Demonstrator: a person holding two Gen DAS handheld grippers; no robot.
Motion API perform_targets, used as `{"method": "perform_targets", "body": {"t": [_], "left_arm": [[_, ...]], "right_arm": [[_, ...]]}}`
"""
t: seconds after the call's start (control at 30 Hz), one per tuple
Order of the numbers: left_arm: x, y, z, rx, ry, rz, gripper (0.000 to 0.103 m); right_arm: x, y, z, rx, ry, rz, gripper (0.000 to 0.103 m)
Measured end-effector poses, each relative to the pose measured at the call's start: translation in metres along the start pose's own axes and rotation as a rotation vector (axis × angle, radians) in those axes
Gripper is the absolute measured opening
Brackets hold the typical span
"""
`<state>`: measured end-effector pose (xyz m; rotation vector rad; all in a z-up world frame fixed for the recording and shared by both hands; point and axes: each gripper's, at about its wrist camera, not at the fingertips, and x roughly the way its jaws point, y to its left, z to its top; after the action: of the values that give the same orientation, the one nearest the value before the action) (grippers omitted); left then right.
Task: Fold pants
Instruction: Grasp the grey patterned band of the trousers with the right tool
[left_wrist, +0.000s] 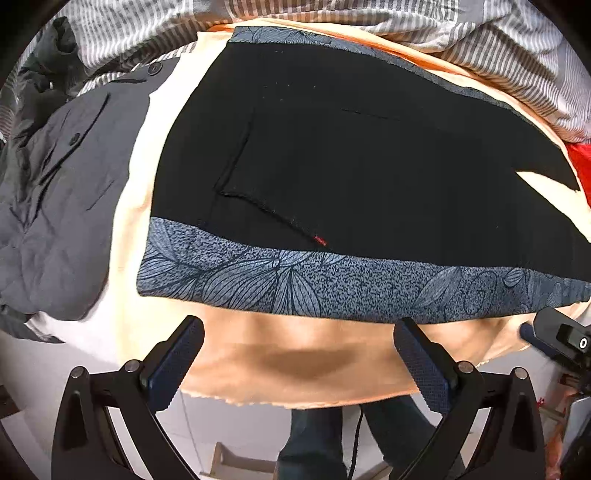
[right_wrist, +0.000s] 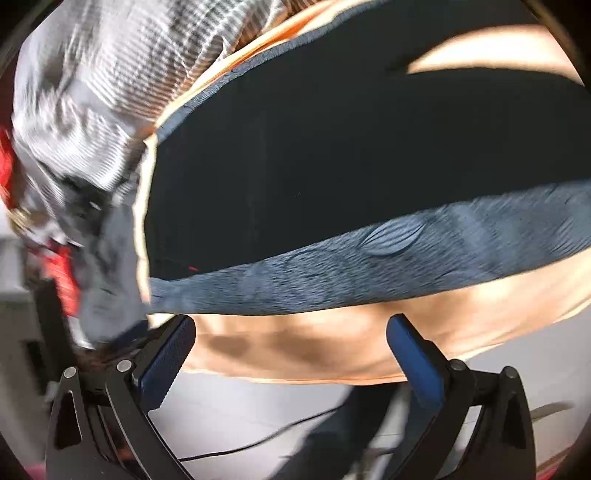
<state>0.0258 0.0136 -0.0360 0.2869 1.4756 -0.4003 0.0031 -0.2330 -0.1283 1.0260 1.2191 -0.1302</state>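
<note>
Pants (left_wrist: 351, 166): black, flat on the peach sheet (left_wrist: 295, 354), patterned band along its near edge.
Left gripper (left_wrist: 299, 354): jaws wide apart, empty.
Right gripper (right_wrist: 291, 347): likewise spread, holding nothing.

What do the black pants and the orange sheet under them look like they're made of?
The black pants look like a matte, soft knit, possibly cotton jersey: no sheen, visible stitched pocket seam, with a blue-grey leaf-print side band that looks speckled. The orange sheet seems a thin, smooth woven cloth, draping in soft folds over the edge.
</note>
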Motion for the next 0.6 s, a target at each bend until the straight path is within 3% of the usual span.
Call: {"method": "perform_targets", "body": {"t": [0.17,0.33,0.6], "left_arm": [[0.015,0.009,-0.002,-0.06,0.01,-0.07,0.103],[0.018,0.014,-0.005,-0.066,0.007,-0.092,0.103],[0.022,0.018,-0.01,-0.052,0.005,-0.145,0.103]], "right_arm": [[0.025,-0.043,-0.007,0.191,0.015,0.218,0.103],[0.05,-0.079,-0.018,0.346,0.018,0.399,0.091],[0.067,-0.09,-0.015,0.459,-0.04,0.646,0.084]]}}
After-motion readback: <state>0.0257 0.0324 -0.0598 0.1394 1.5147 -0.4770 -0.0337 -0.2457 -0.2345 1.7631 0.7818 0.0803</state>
